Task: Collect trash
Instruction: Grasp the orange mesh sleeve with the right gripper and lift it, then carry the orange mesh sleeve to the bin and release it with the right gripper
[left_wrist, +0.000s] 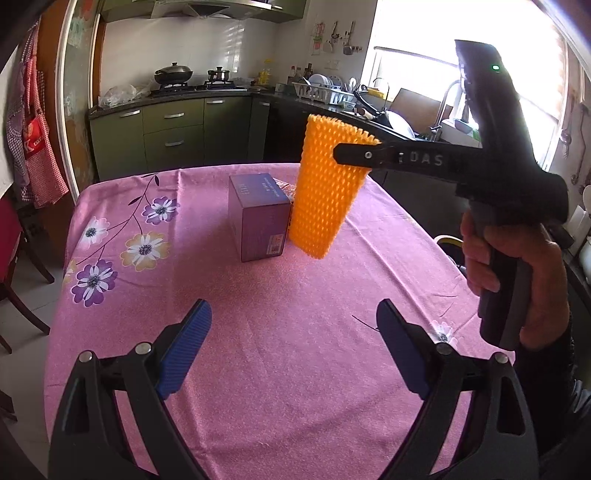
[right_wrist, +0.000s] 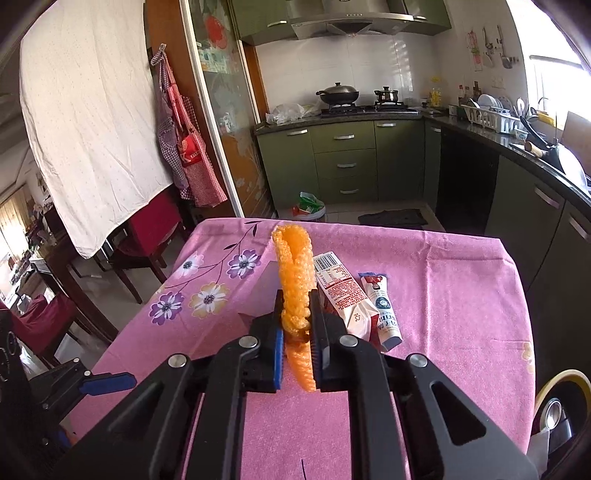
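Observation:
My right gripper (right_wrist: 296, 299) is shut on an orange foam net sleeve (right_wrist: 291, 258), squeezing it flat between the blue pads. In the left wrist view the sleeve (left_wrist: 328, 192) hangs upright beside a purple box (left_wrist: 258, 218), pinched near its top by the right gripper (left_wrist: 354, 155), which a hand (left_wrist: 517, 280) holds. I cannot tell whether its lower end touches the cloth. A red-and-white carton (right_wrist: 343, 291) and a white tube (right_wrist: 384, 314) lie just right of the sleeve. My left gripper (left_wrist: 293, 308) hovers open over the pink cloth, with nothing between its fingers.
The table wears a pink flowered cloth (left_wrist: 258, 369). A round container with a yellow rim (right_wrist: 561, 402) stands off the table's right edge. Red chairs (right_wrist: 147, 236) sit to the left. Green kitchen cabinets (right_wrist: 343, 166) and a counter lie beyond the table.

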